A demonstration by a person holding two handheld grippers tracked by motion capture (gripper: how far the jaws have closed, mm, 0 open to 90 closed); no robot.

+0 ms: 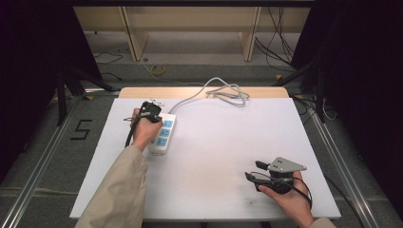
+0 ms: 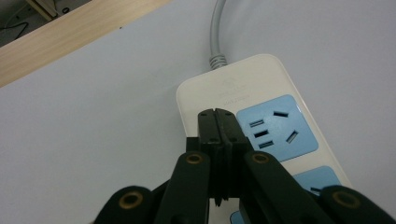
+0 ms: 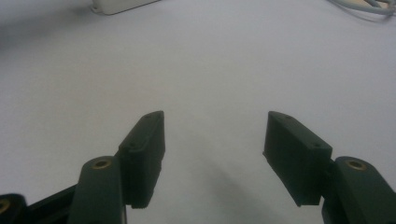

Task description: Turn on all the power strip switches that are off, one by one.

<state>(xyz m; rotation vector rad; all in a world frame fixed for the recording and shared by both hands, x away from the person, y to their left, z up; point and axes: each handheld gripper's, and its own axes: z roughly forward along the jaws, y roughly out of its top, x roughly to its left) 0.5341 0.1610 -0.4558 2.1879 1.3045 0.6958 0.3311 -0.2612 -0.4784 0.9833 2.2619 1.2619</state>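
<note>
The cream-white plastic power strip [image 2: 243,88] has a smooth, faintly glossy shell, with matt light-blue plastic socket faces [image 2: 275,128] set into it and a grey, smooth rubbery-looking round cable [image 2: 218,28] entering through a ribbed collar. It lies on a white matt table sheet [image 1: 223,142], smooth and without shine, laid over a pale wood-grain board [image 2: 70,39] whose bare edge looks satin-flat. The left gripper [image 2: 218,116] and right gripper [image 3: 212,140] are both black matt plastic with small brass-coloured metal rivets, the right one topped by a dull grey metal three-cornered plate [image 1: 285,165], and the person's beige sleeve [image 1: 119,194] is soft woven cloth.
</note>
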